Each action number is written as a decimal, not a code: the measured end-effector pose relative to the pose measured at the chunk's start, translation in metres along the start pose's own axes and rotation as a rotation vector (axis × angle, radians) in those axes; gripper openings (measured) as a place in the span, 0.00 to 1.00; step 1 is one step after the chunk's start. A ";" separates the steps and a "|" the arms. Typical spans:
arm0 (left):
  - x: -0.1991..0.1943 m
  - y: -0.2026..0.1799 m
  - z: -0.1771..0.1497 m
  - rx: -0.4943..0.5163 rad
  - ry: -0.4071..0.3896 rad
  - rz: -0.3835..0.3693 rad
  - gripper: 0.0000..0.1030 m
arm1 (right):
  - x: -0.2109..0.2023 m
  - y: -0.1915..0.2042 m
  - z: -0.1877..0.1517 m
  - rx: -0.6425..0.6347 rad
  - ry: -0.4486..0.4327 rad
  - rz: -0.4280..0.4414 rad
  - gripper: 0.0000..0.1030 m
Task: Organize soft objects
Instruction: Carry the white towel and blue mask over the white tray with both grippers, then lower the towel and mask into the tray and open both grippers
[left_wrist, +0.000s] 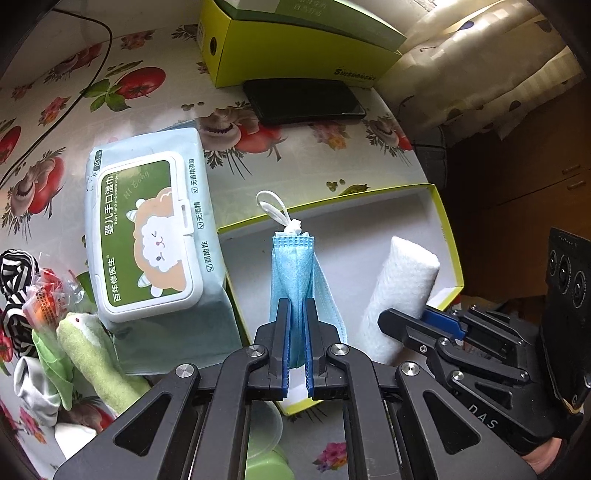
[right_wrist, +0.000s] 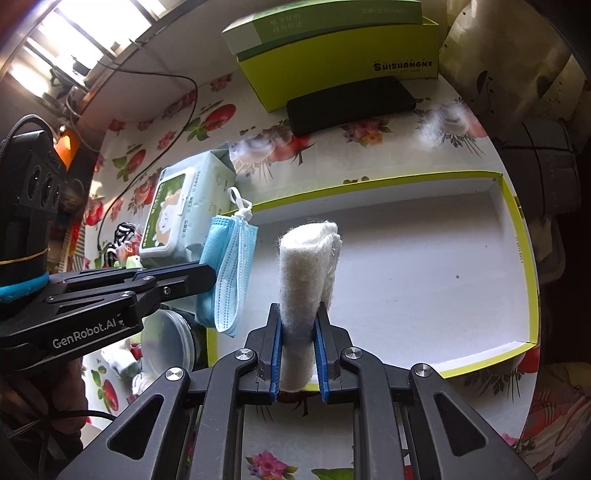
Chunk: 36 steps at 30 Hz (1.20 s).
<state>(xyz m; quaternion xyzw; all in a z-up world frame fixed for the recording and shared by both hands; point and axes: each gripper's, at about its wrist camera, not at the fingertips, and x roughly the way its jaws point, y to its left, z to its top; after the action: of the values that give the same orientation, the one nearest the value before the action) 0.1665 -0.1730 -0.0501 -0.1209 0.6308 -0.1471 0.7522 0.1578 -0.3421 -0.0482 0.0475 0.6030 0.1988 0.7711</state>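
Mid-placement, by the look of it: both soft items carried over the open tray and neither yet let go. Left claw (left_wrist: 296, 301) clenched on a folded blue face mask (left_wrist: 293, 273), its knotted ear loop poking toward upper centre of the left wrist view. Right claw (right_wrist: 298, 308) clenched on a rolled white cloth (right_wrist: 304, 273), held upright at centre of the right wrist view.

Below both, a shallow tray with a yellow-green rim (right_wrist: 517, 221) and a white floor, nothing lying in it so far as can be seen. Whether either item already touches that floor cannot be told from these angles.

Next move, most likely: lower each item until it rests flat on the tray floor, then ease the jaws apart and lift clear without dragging the mask's loop or unrolling the cloth.

Bench (left_wrist: 314, 155) covered in a floral and tomato-print cloth. Left of centre in the left wrist view, a wet-wipes pack (left_wrist: 147, 236) just beside the tray; at lower left, striped and green fabric pieces (left_wrist: 85, 347), probably awaiting sorting. Upper centre, a lime-green box (left_wrist: 295, 48) with a dark phone (left_wrist: 303, 99) lying in front of it. Patterned curtain at upper right, a window glowing at upper left of the right wrist view.
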 end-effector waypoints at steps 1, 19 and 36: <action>0.002 0.002 0.000 -0.004 0.002 0.003 0.06 | 0.003 0.000 0.001 -0.003 0.008 0.005 0.14; -0.018 0.014 -0.011 -0.029 -0.008 -0.012 0.20 | 0.045 0.010 0.025 -0.080 0.115 0.032 0.15; -0.063 0.037 -0.014 -0.063 -0.093 0.008 0.20 | 0.040 0.035 0.027 -0.120 0.124 0.078 0.38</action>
<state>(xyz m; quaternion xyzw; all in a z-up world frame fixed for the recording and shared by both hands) 0.1450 -0.1155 -0.0085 -0.1487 0.5998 -0.1184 0.7772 0.1827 -0.2908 -0.0667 0.0124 0.6343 0.2669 0.7254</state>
